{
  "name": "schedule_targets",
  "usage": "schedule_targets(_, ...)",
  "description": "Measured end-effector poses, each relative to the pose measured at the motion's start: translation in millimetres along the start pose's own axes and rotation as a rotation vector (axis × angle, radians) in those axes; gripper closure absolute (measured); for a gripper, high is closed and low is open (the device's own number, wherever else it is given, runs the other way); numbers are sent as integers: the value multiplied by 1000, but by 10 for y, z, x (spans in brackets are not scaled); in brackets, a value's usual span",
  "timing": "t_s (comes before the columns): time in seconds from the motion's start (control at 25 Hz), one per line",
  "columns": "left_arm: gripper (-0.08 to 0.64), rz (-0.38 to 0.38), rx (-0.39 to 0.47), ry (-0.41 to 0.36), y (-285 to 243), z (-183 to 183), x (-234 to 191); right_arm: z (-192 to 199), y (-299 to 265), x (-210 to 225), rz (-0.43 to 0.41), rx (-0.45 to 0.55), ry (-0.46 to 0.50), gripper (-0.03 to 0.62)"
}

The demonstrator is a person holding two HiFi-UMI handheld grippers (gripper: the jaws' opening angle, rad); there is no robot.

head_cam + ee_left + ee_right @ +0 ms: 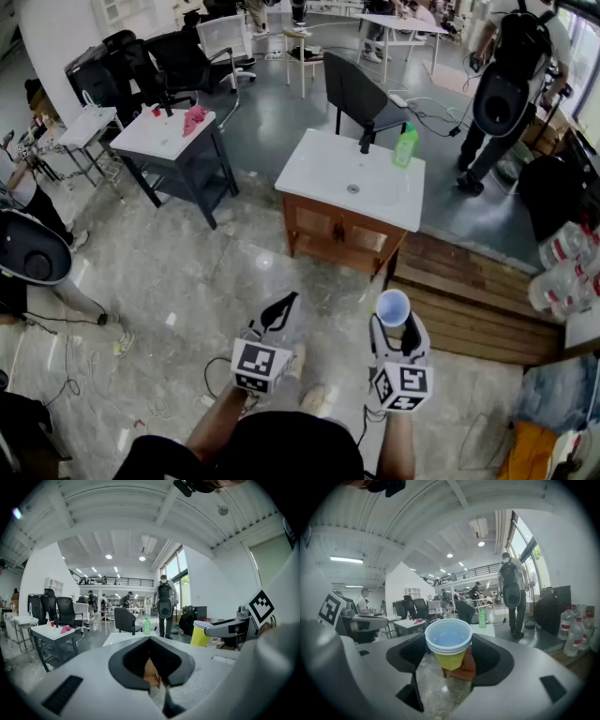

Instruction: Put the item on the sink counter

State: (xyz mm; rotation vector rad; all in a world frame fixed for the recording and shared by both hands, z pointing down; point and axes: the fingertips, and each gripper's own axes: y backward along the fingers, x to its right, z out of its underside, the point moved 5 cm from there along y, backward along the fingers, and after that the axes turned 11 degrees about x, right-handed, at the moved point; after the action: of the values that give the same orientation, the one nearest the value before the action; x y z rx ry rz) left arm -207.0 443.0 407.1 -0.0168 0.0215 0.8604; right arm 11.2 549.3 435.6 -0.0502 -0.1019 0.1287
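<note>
The cup (pixel 392 307) is clamped between the jaws of the right tongs (pixel 395 325), its open mouth upward. It is held in the air well short of the near edge of the sink tabletop (pixel 314 173), about in line with that edge's right corner. The left tongs (pixel 278 311) are kept closed on nothing, also well short of the near edge, about in line with its left corner. A black faucet (pixel 366 141) and a green bottle (pixel 405 146) are set along the tabletop's far edge, the bottle at the far right corner. White surface is seen open around the basin toward the near and left edges. Marble floor (pixel 187 272) is spread before and left of the tabletop. A wooden platform (pixel 469 300) lies against its right side, and a black chair (pixel 361 89) stands just behind it.
</note>
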Motion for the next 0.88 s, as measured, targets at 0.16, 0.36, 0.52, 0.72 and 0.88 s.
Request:
schedule_targets(0.16, 558, 1, -7, 2, -128, 15, -100, -22, -151, -5, -5, -5, 1, 284)
schedule_targets(0.36, 558, 6, -15, 10, -351, 31, -247, -46, -406, 26, -4, -8, -7, 284)
schedule_targets(0.52, 558, 10, -18, 15, -584, 31, -398, -73, -674, 69, 0, -9, -9, 284)
schedule_targets(0.72, 558, 18, -16, 19, -910, 6, -601, -116, -1033, 111, 6, -6, -18, 284)
schedule_targets(0.88, 558, 24, -16, 23, -1103, 5, -835, -109, -1313, 46, 10, -15, -22, 284)
